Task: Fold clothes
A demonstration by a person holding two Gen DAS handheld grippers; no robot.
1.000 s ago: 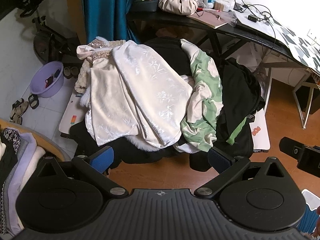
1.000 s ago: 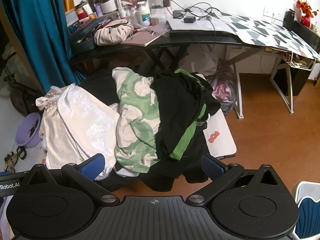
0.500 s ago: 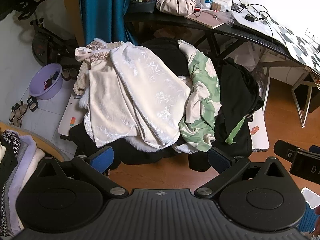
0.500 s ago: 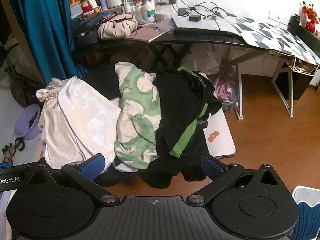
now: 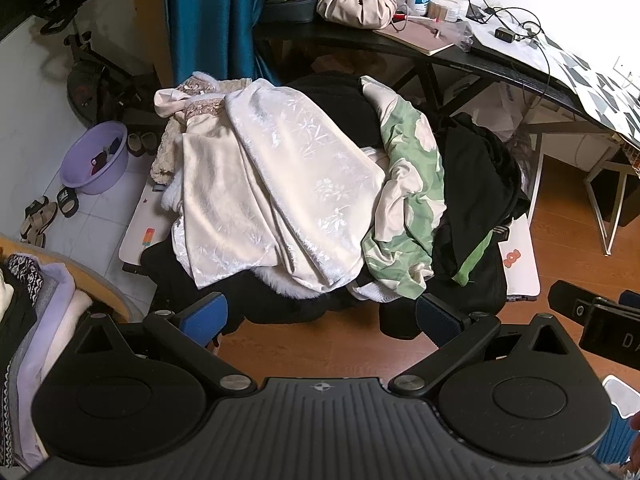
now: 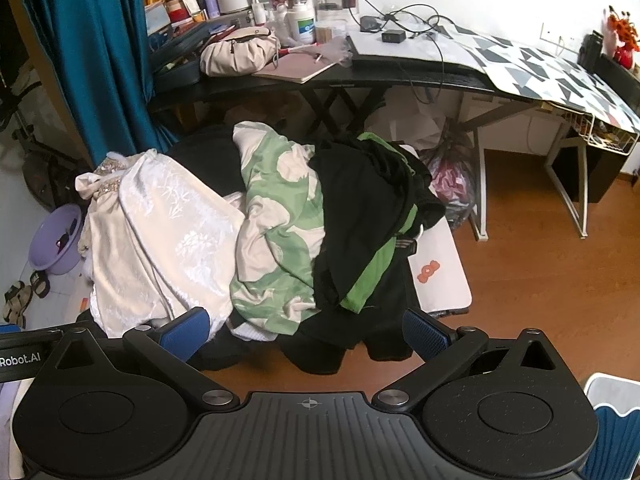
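Your pile of clothes sits on a small white table (image 5: 520, 272) low over the brown wooden floor (image 6: 540, 280), right in front of both of your grippers. On the left side of the pile lies a shiny cream-white dress with a leaf pattern (image 5: 288, 184) (image 6: 168, 232). Next to it, touching it, is a crumpled green cloth with big cream flowers (image 5: 412, 200) (image 6: 280, 232). On the right side a black top with a bright green stripe (image 5: 476, 196) (image 6: 368, 224) lies partly over the green cloth. More black clothes hang down from under the pile toward the floor.

Your left gripper (image 5: 322, 314) is held near the front edge of the pile, not touching it. Its jaws are wide apart and hold nothing. Your right gripper (image 6: 306, 330) is just the same: jaws wide apart, with nothing between them, near the front of the pile.

Behind the pile stands a long black desk (image 6: 380, 80) full of stuff. A soft beige bag (image 6: 240, 54) lies on it, beside a white bottle with a blue label (image 6: 303, 28) and some black cables (image 6: 400, 20). A teal blue curtain (image 6: 92, 52) hangs at the left. On the white tiles at the left sits a round purple plastic tub (image 5: 94, 158) with sandals (image 5: 38, 220) near it.
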